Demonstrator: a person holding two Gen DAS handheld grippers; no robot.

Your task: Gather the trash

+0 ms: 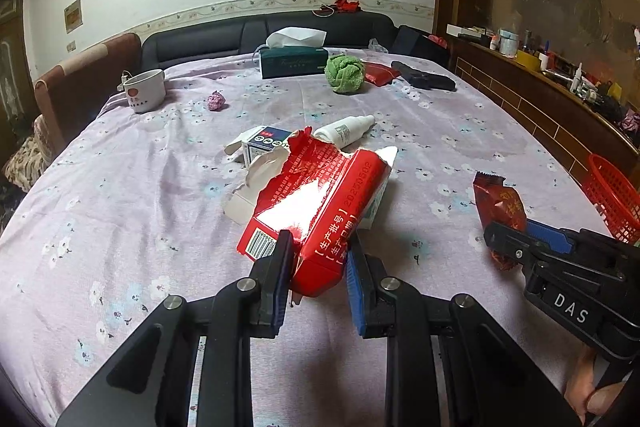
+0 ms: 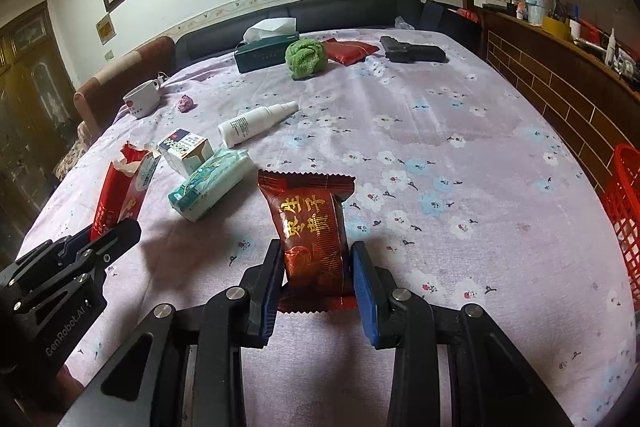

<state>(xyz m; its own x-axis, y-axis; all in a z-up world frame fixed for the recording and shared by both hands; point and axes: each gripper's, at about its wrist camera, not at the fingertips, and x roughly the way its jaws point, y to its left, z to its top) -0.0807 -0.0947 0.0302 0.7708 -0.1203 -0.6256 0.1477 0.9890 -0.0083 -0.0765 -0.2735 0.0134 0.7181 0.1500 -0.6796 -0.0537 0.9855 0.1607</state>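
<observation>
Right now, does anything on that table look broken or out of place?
Yes. The red carton held in the left gripper is ripped open, its top edge jagged. Behind it, a white spray bottle lies on its side.

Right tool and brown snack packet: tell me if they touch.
Touching. The right wrist view shows the right tool with both pads pressed against the sides of the brown snack packet, which is lifted off the tablecloth.
</observation>
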